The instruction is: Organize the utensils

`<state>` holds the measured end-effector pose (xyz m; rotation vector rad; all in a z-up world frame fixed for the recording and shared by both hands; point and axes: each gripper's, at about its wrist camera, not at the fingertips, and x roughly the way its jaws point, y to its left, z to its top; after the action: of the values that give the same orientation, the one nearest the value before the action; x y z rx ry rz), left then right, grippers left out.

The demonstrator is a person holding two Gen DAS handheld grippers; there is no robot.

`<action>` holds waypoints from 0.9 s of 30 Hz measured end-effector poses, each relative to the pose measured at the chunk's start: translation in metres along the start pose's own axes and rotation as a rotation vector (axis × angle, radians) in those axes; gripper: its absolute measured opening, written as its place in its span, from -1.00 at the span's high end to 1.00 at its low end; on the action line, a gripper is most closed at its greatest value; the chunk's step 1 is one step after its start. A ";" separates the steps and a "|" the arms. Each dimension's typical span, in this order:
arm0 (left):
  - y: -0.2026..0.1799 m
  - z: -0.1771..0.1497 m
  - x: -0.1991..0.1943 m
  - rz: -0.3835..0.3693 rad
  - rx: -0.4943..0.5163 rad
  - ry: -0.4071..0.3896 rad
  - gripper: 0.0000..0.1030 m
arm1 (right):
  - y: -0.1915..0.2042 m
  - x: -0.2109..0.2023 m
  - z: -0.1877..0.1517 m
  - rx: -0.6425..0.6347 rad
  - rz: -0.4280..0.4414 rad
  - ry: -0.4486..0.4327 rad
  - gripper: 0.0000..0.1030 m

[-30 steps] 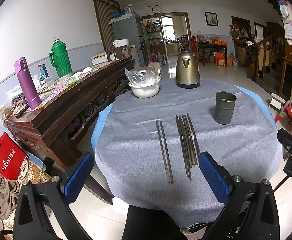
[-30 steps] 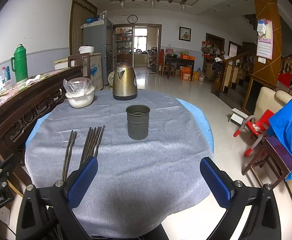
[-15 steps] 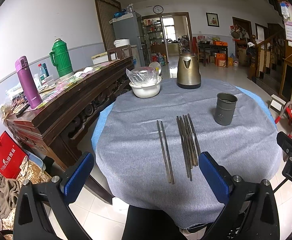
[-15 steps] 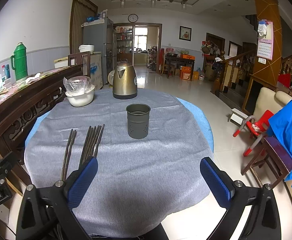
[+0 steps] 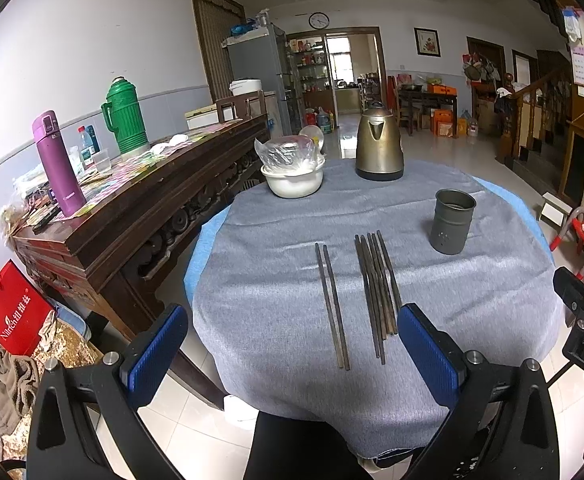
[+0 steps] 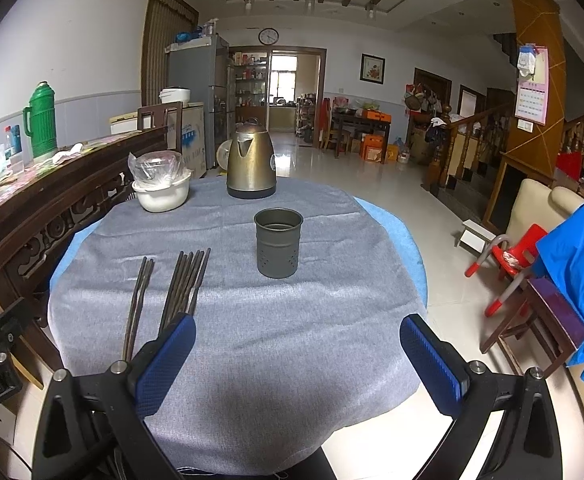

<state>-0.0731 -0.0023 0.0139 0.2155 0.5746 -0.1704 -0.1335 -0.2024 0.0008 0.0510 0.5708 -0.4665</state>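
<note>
On the grey-clothed bench (image 5: 275, 292), a chopstick pair (image 5: 331, 304) and a larger chopstick bundle (image 5: 376, 292) lie flat, ends toward the operator. A perforated holder cup (image 5: 451, 222) stands upright at 2 o'clock from the bundle, apparently their destination. Left tongs (image 5: 292, 356) and right tongs (image 6: 298, 360) hover wide apart and empty, short of the bench edge.

Soft daylight, sharp, fisheye-warped edges
</note>
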 end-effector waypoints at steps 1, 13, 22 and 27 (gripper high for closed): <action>0.000 0.000 0.000 0.001 -0.001 0.000 -1.00 | 0.001 0.000 0.001 -0.002 -0.002 -0.002 -1.00; -0.001 0.000 0.001 -0.007 0.002 0.010 -1.00 | 0.003 -0.004 0.003 -0.015 -0.019 -0.003 -1.00; 0.001 -0.001 0.002 -0.009 -0.008 0.016 -1.00 | 0.002 -0.004 0.002 -0.020 -0.021 0.000 -1.00; 0.002 -0.002 0.003 -0.011 -0.010 0.020 -1.00 | 0.003 -0.003 0.002 -0.018 -0.021 0.000 -1.00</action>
<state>-0.0712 -0.0003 0.0111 0.2048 0.5961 -0.1764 -0.1337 -0.1990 0.0043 0.0278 0.5763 -0.4814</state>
